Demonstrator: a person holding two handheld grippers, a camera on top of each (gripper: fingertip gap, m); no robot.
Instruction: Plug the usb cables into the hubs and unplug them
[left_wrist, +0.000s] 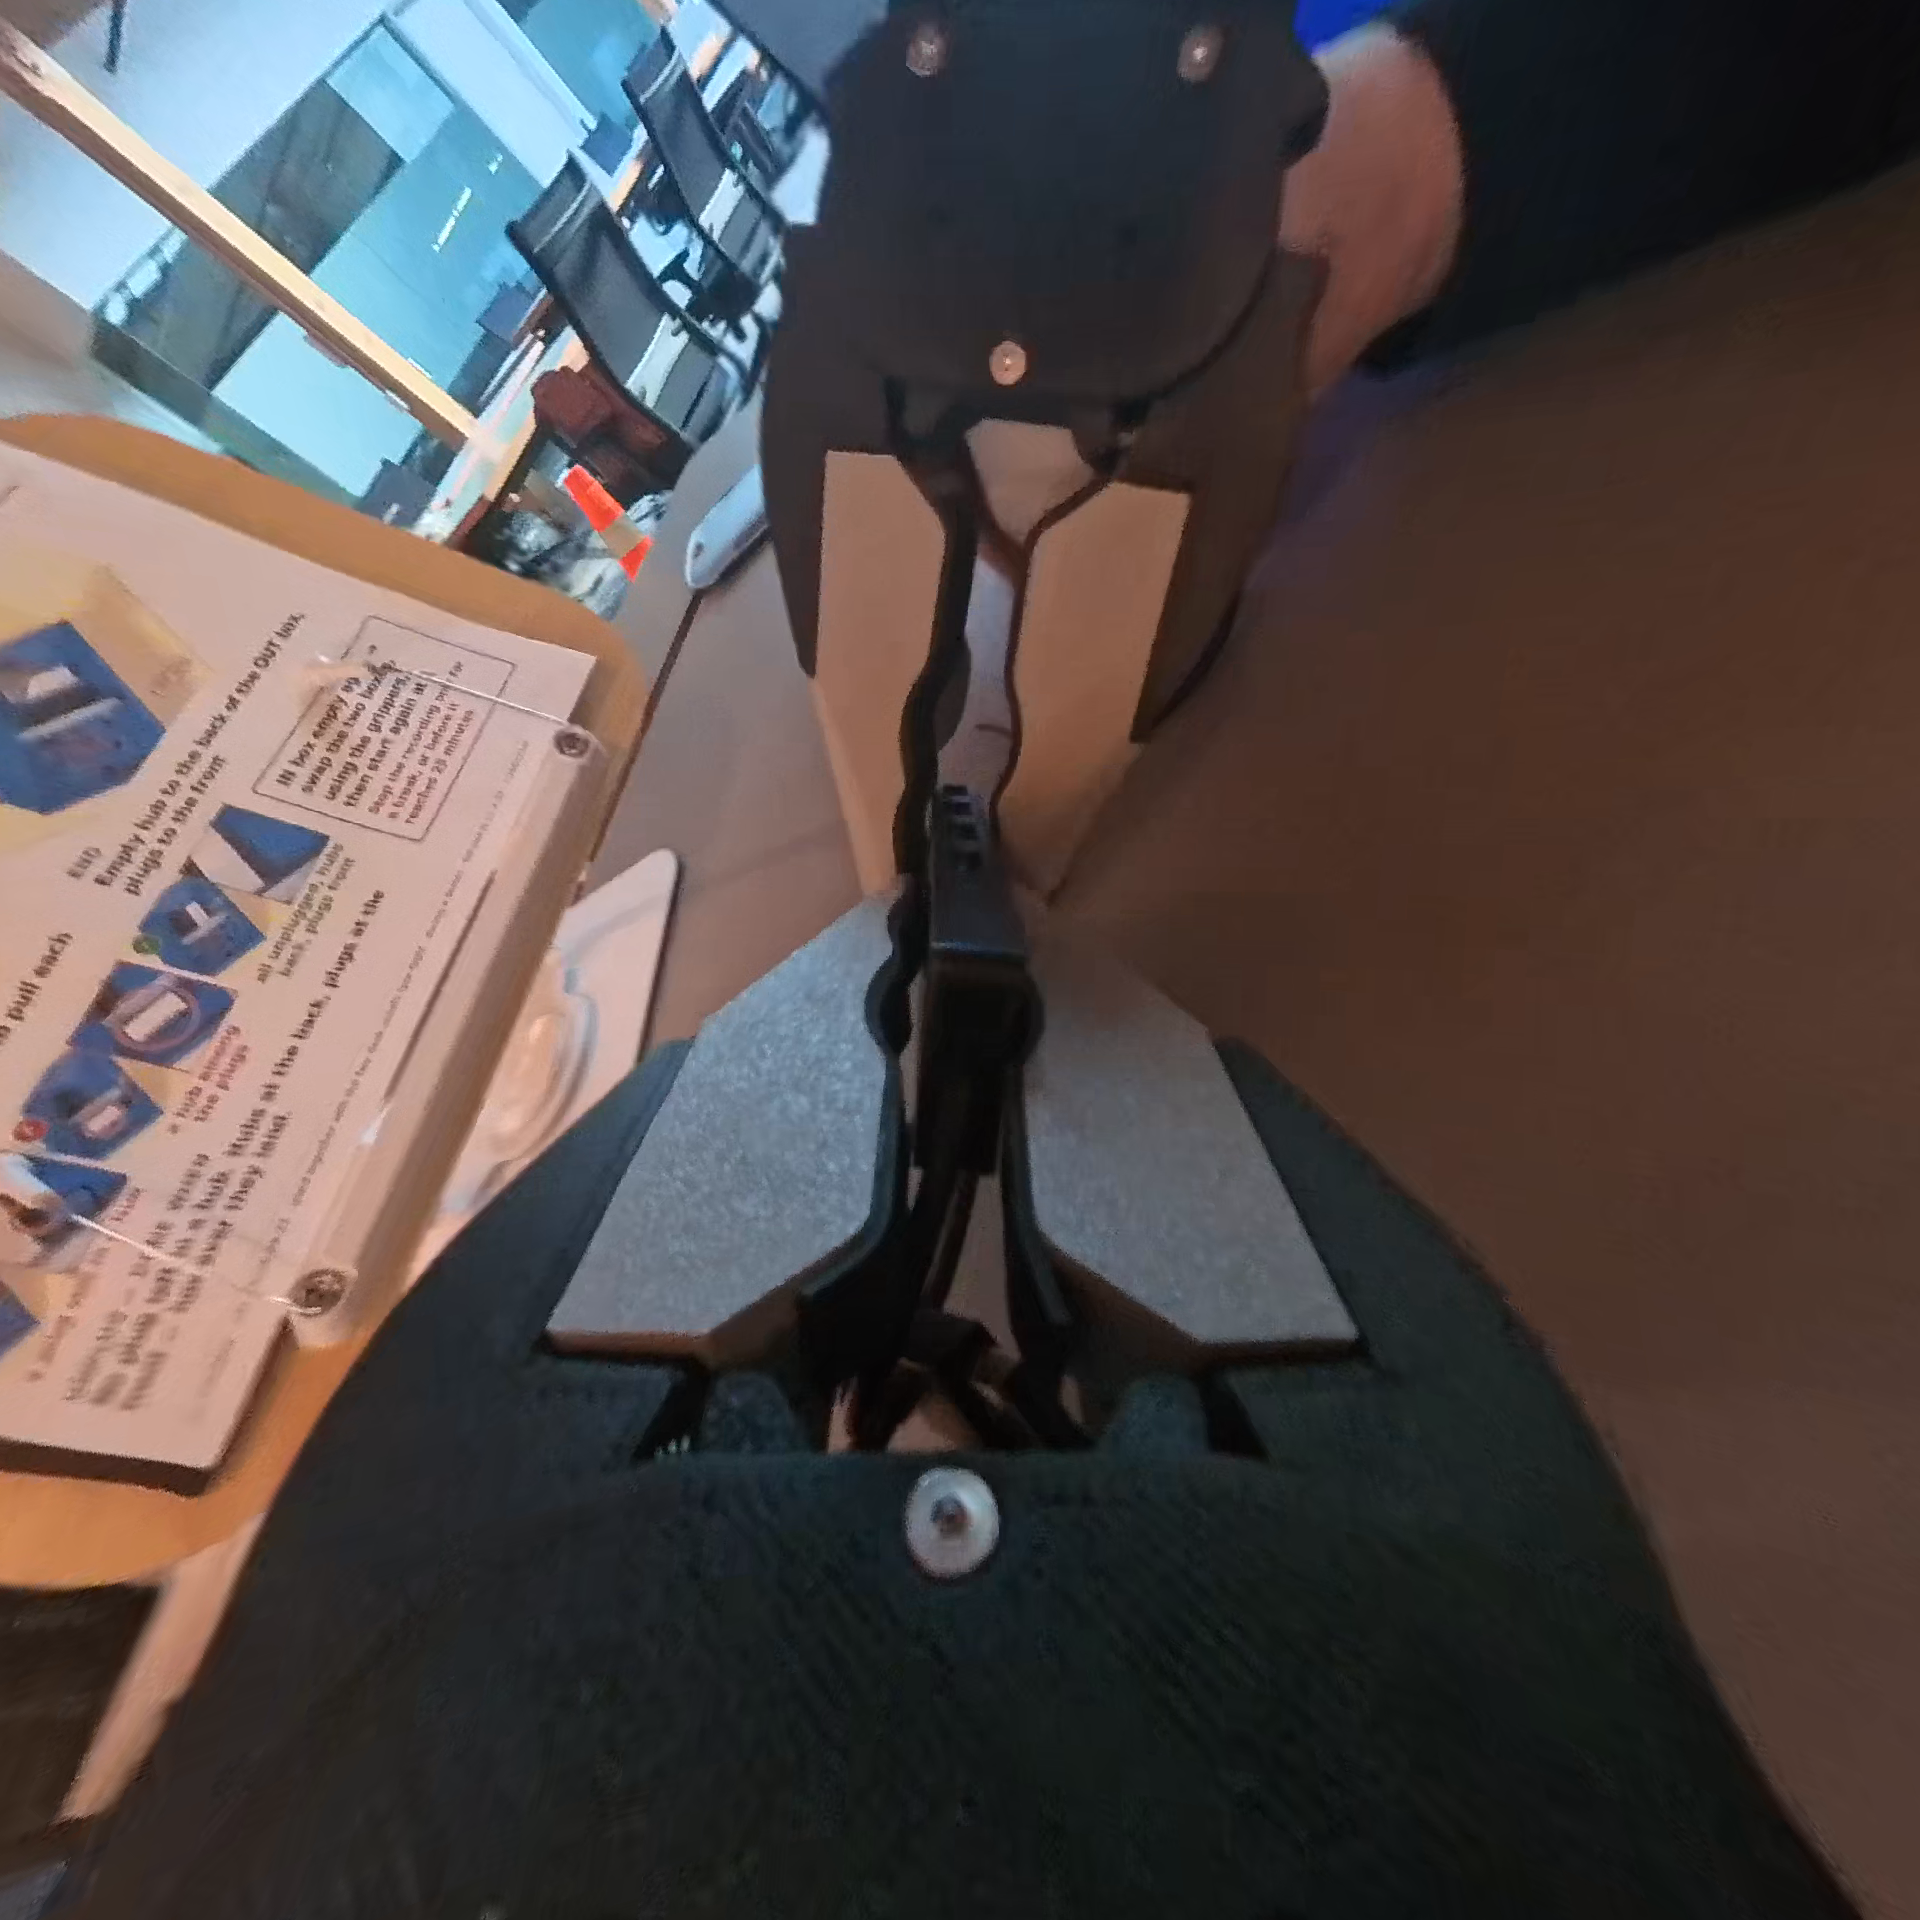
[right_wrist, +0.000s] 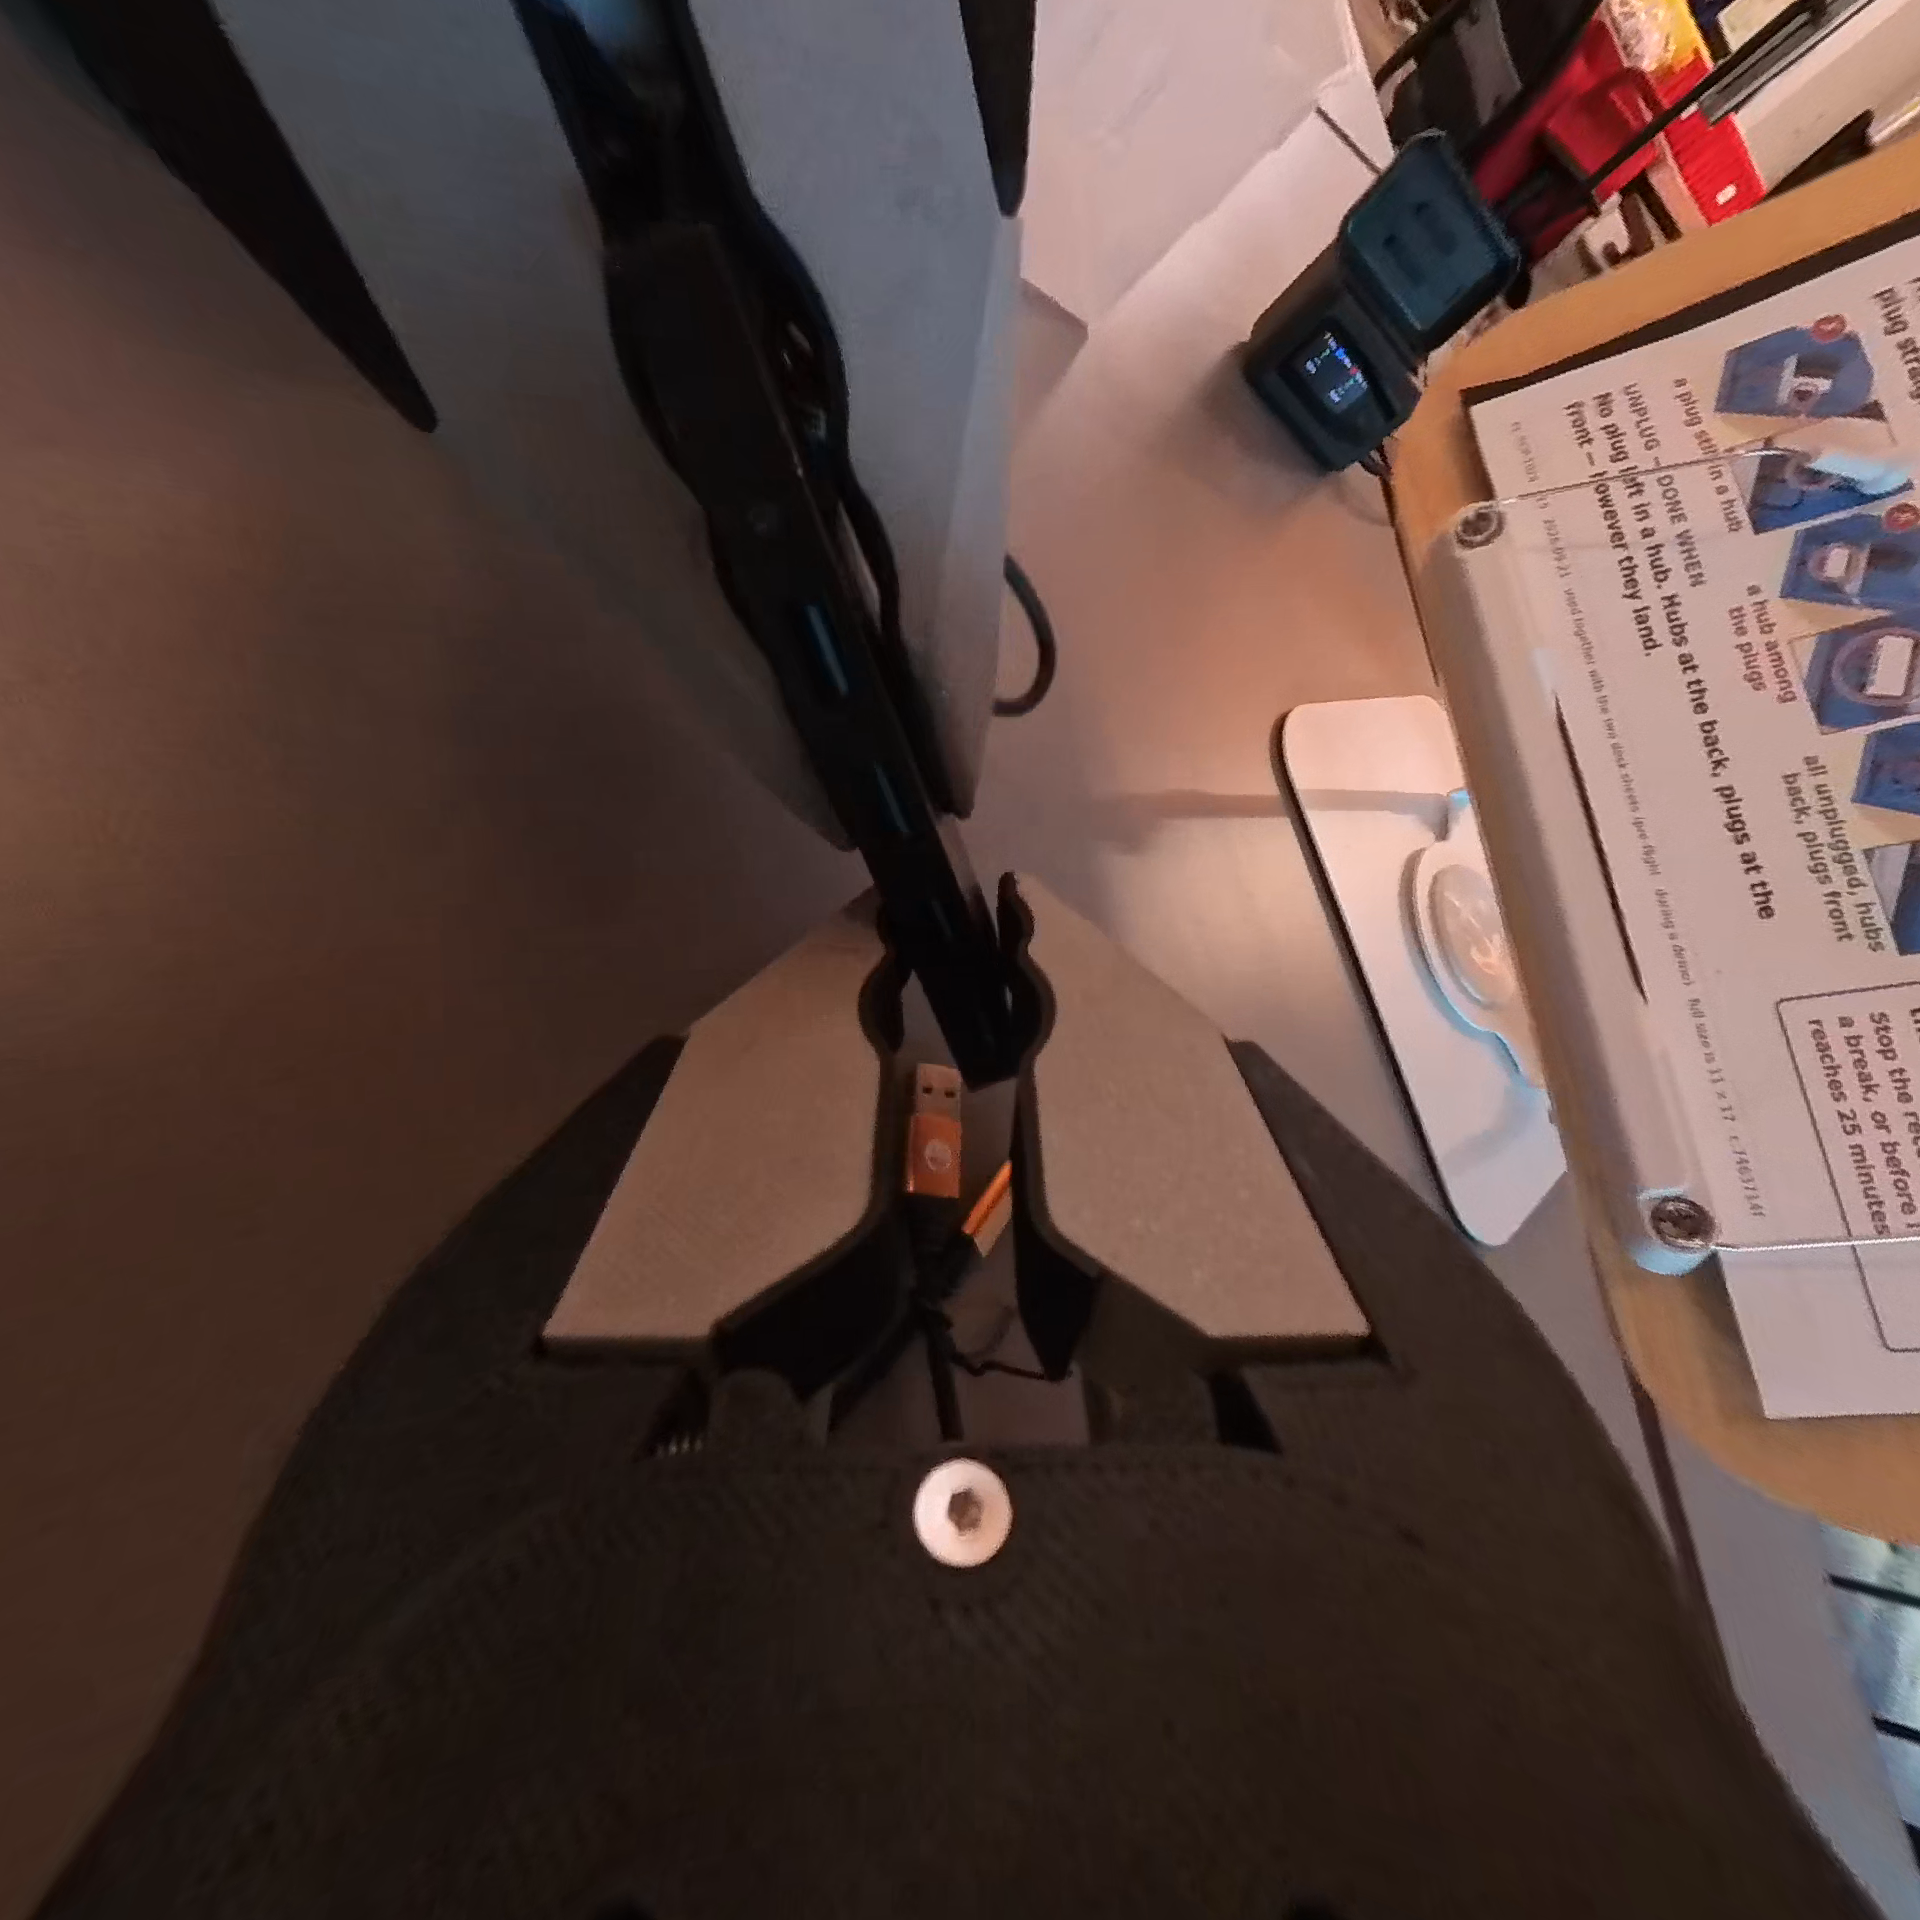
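Both grippers, left gripper (left_wrist: 961, 997) and right gripper (right_wrist: 956, 997), are clamped on opposite ends of one slim black hub (right_wrist: 831, 644) held above the table; it looks light, rigid, best pinched on its flat sides.

Tan table (right_wrist: 1195, 582) w/ wooden instruction board (right_wrist: 1558, 1351), white pad (right_wrist: 1382, 935), maybe charger (right_wrist: 1340, 384).
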